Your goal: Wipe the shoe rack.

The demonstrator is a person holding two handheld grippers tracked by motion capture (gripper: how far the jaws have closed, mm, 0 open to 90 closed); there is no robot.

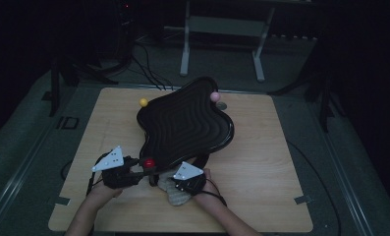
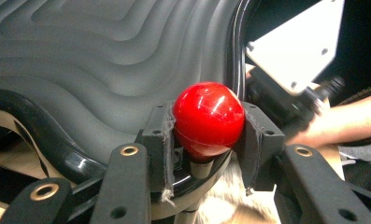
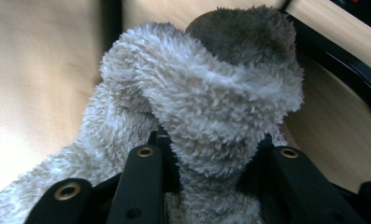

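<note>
My left gripper (image 2: pixel 206 126) clamps the red ball (image 2: pixel 208 119) at the black tray (image 1: pixel 182 123) rim, near tabletop (image 1: pixel 261 162) front edge. Right gripper (image 3: pixel 211 154) pinches the fluffy cloth (image 3: pixel 211 93).

Both forearms come in from the bottom of the high view, angled inward so the hands sit close together; the left hand (image 1: pixel 100 192) carries the left tool (image 1: pixel 144 167), pointing level toward the right, its pads (image 2: pixel 160 135) pressed on either side of a red ball (image 2: pixel 208 119); the right hand (image 1: pixel 209 184) carries the right tool (image 1: pixel 174 189), its jaws clamped on a fluffy cloth (image 3: pixel 206 112), its grey plate facing up.
</note>
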